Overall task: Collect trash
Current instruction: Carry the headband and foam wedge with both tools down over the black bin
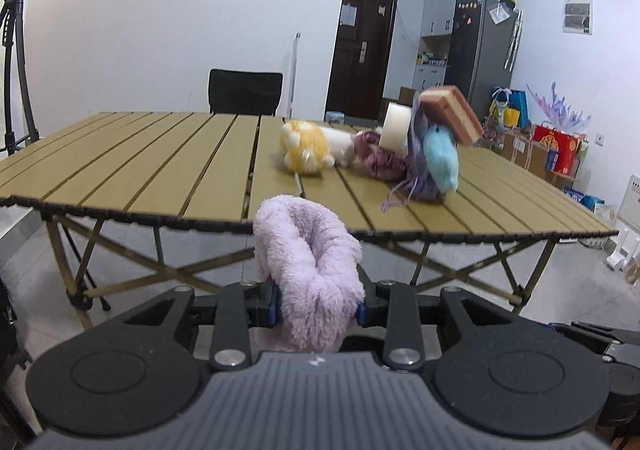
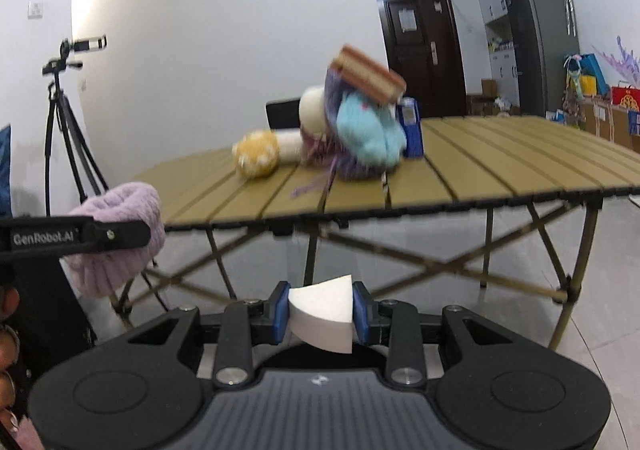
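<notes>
A fluffy lilac slipper stands toe-up, clamped at its sides in the left gripper, short of the worktop. A white wedge-shaped sponge sits pinched in the right gripper. On the worktop, a heap: yellow plush, white foam block, purple yarn, turquoise plush, brown sponge.

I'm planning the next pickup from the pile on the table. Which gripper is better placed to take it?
Neither is free: the left gripper is shut on a lilac fluffy item, the right gripper on a white foam wedge. Both sit short of the table.
</notes>
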`<control>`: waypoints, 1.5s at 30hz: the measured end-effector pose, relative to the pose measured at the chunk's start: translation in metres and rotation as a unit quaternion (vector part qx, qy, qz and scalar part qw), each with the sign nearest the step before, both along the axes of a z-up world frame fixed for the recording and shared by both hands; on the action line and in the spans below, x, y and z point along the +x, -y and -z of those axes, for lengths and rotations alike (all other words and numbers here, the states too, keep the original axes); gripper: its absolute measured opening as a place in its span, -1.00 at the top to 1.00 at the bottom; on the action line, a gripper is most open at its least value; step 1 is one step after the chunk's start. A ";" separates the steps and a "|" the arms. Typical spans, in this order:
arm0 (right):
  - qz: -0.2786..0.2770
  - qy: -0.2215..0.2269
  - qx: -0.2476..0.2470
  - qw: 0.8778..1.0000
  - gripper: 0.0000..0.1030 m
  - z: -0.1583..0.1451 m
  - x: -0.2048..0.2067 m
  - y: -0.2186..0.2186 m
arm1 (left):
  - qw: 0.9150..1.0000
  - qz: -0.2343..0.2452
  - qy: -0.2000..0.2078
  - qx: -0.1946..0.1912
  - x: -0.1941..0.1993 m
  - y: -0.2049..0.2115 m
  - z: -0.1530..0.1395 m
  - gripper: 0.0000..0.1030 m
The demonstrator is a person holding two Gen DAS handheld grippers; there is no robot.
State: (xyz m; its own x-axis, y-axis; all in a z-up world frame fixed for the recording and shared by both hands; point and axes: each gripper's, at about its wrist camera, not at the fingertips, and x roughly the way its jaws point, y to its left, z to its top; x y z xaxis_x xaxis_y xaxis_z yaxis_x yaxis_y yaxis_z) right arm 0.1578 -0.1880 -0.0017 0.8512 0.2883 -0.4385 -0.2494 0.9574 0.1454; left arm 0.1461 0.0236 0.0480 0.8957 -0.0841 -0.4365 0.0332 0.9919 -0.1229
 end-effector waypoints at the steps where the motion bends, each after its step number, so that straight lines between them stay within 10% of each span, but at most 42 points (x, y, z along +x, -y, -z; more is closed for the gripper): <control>1: -0.001 -0.006 -0.003 1.000 0.39 0.003 -0.003 -0.001 | 1.000 -0.001 -0.003 0.000 -0.002 -0.002 0.002 0.35; 23: 0.014 -0.131 -0.049 0.990 0.39 0.069 -0.032 0.010 | 0.994 -0.031 -0.103 0.026 -0.020 -0.022 0.057 0.35; 45: -0.020 -0.193 -0.062 0.979 0.42 0.089 0.025 -0.025 | 0.980 -0.081 -0.183 0.005 0.017 -0.059 0.092 0.36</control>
